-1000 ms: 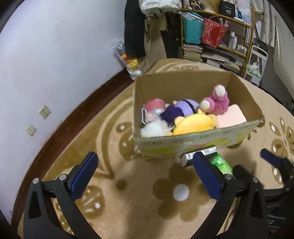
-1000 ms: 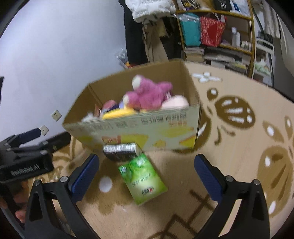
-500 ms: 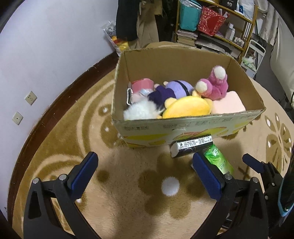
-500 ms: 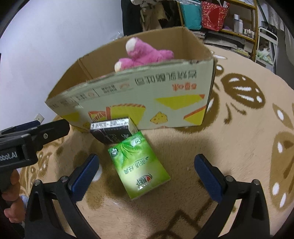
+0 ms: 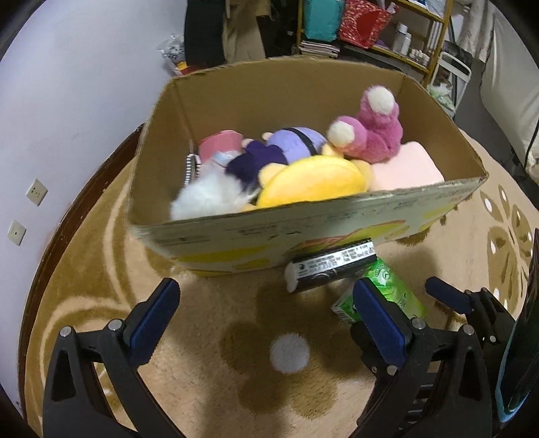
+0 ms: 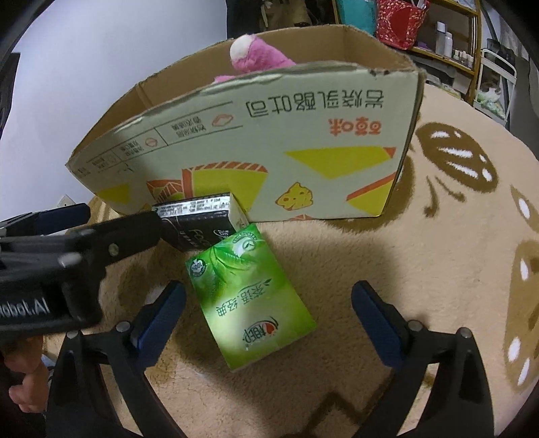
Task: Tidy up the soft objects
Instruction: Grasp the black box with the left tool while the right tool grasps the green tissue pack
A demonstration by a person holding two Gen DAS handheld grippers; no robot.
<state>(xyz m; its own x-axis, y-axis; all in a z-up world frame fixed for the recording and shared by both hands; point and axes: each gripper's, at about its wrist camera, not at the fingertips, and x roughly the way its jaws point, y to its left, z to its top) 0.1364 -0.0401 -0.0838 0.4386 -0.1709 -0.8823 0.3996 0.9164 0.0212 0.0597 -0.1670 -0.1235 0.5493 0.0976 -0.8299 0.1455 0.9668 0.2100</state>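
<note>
In the left wrist view the tan patterned carpet [image 5: 209, 323] lies bare across the lower middle of the frame, open room between the cardboard box [image 5: 303, 232] and the fingers; a white wall with dark skirting curves down the left edge, and cluttered shelves [image 5: 414, 30] fill the top right. In the right wrist view the carpet is free along the whole right side.

The left gripper [image 5: 266, 315] stands wide with nothing between its blue pads, hovering over the bare carpet just short of the box's near wall. The right gripper [image 6: 269, 315] is also wide but its jaws are closing; the green tissue pack [image 6: 249, 296] lies flat on the carpet between them at lower centre, neither pad touching it (the gap on the right is the larger). A black carton [image 6: 202, 222] leans against the box front, its lower corner meeting the tissue pack's upper end.

The box sits open on the carpet, upper centre of both views. Inside lie a yellow plush [image 5: 316, 180], a pink plush bear [image 5: 374, 131], a purple plush [image 5: 289, 145], a white fluffy toy [image 5: 209, 198] and a pale pink cushion [image 5: 404, 168], piled together.
</note>
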